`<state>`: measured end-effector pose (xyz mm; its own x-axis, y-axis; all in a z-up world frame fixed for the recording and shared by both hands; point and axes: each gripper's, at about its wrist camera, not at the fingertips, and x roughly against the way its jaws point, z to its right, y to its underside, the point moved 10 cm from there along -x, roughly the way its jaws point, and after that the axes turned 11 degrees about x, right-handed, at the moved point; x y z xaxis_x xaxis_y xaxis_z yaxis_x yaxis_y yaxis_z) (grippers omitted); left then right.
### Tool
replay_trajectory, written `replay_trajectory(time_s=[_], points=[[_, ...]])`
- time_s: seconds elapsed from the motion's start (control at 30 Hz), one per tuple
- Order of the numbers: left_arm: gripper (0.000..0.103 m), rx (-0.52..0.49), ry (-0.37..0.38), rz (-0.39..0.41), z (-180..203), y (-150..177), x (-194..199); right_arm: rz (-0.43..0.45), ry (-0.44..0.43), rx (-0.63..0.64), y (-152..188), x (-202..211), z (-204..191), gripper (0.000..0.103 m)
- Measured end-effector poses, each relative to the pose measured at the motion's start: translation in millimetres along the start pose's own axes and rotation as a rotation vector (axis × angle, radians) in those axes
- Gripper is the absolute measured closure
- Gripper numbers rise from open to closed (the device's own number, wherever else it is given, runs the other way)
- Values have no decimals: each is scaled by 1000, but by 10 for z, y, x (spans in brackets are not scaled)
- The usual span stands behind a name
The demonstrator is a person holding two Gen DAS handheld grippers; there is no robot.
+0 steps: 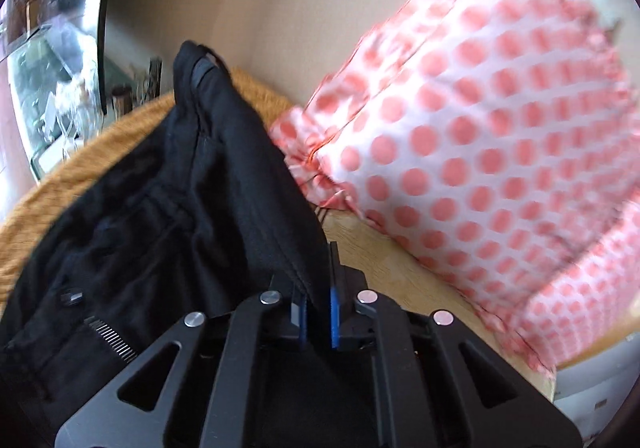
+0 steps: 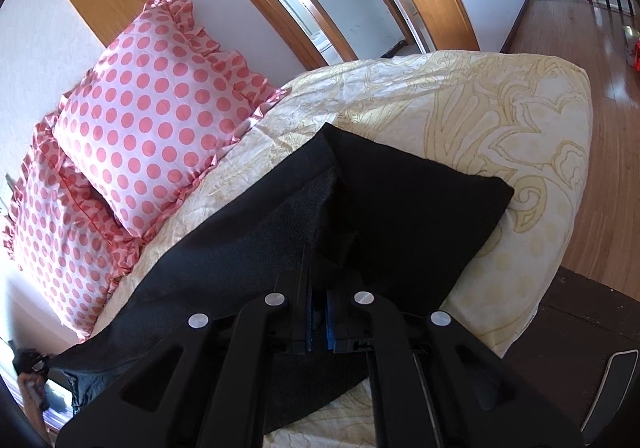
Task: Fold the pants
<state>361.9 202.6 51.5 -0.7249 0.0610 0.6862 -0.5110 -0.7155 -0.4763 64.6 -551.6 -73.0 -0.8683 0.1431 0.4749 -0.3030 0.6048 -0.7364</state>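
The black pants (image 1: 168, 207) hang lifted in the left wrist view, with the waistband, a button and the zipper showing at lower left. My left gripper (image 1: 318, 288) is shut on a fold of the waist cloth. In the right wrist view the black pants (image 2: 400, 215) lie stretched over the bed, the leg end toward the far right. My right gripper (image 2: 320, 268) is shut on the leg cloth.
Two pink polka-dot pillows (image 2: 160, 103) lean at the head of the bed; one pillow (image 1: 480, 135) is close on the left gripper's right. The cream patterned quilt (image 2: 500, 107) covers the bed. A wooden floor (image 2: 592, 87) lies beyond. An orange woven cover (image 1: 80, 175) lies under the pants.
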Motion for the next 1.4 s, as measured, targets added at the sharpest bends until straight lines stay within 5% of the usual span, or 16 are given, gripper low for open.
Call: replay_trajectory(time_s=[0.27,0.4,0.6,0.8,1.03,1.3,1.4], points=[[96,-100,102,178,-457,637,1616,23,-1,-8,-104,61,78,99],[96,-81,25,208,-1069,1141,1668,24,-2,-24,-98,75,146,99],[95,39,-7,94,-1798,1619,1231,14,0,-24,-75,65,157,99],[65,102,47,191,-1872,1504,1452,23,-4,-16,-105,105,126,99],[49,230,112,111,-1936,1454,1398,65,-14,-90,-221,170,248,99],[42,180,67,131,-1879,1500,1380,75,15,-129,-328,202,452,99],[54,177,33,142,-1905,1489,1347,55,36,-113,-275,164,475,98]])
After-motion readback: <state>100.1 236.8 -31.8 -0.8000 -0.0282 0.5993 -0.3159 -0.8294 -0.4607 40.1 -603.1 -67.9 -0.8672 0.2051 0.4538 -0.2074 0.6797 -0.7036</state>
